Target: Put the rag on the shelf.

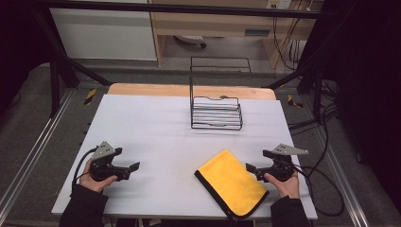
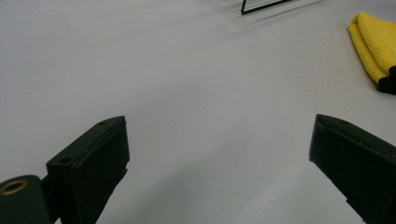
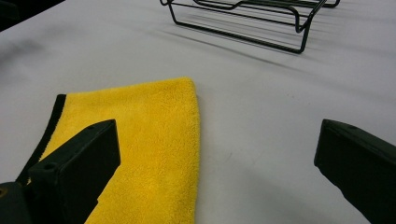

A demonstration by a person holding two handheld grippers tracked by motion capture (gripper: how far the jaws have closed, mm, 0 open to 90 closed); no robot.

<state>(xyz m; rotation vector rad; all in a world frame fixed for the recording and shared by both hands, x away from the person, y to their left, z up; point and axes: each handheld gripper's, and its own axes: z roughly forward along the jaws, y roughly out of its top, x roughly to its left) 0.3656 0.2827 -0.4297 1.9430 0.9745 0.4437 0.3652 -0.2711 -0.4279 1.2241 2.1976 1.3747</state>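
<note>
Both hands rest low on the white worktop (image 1: 156, 137), forearms coming in from the near edge. The left gripper (image 1: 135, 166) points toward the middle, its jaws spread wide over bare surface, holding nothing. The right gripper (image 1: 249, 168) points leftward at the folded yellow microfibre cloth (image 1: 231, 182), which lies flat at the near right; its jaws gape open, one just over the cloth's edge, gripping nothing. A black wire rack (image 1: 215, 112) stands farther back.

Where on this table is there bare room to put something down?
Most of the table is bare: the whole left half beyond the left gripper, and the strip between cloth and wire rack. It is tighter near the right gripper, at the cloth.
</note>
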